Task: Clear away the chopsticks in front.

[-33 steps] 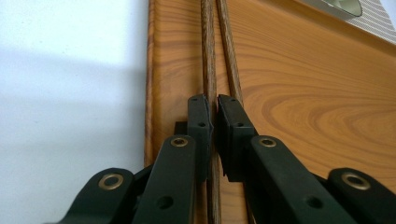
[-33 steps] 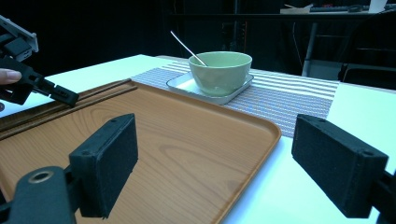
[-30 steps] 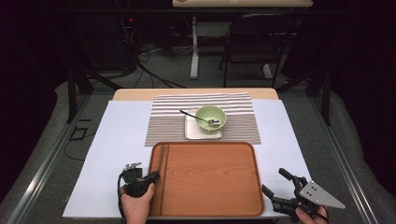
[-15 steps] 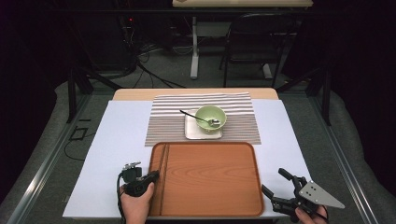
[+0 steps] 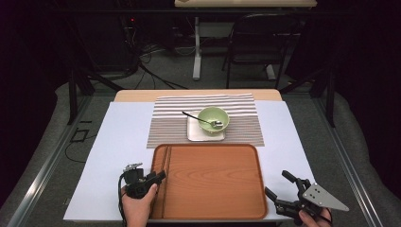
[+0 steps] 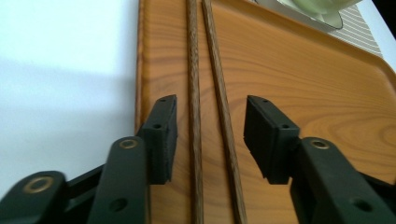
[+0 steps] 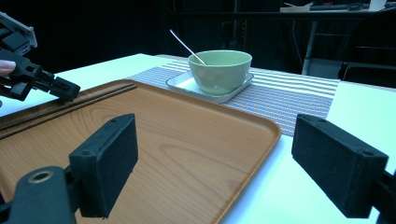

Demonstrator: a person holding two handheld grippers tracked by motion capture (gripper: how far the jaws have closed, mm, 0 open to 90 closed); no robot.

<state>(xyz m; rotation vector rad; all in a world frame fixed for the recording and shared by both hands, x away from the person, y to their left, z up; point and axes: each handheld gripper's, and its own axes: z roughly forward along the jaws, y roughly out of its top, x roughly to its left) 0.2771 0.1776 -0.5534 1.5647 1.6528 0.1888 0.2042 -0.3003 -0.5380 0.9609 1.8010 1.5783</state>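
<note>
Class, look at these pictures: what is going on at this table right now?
A person holds a hand-held gripper in each hand at a table. The left hand-held gripper sits over the left edge of the wooden tray; its jaws have just been opening, with the two chopsticks lying on the tray between them, pads clear. The right hand-held gripper waits open by the tray's right corner. Beyond, a green bowl with a spoon stands on a small plate.

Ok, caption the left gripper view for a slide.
Left hand-held gripper, jaws just opened, straddling two chopsticks lying in a wooden tray.
</note>
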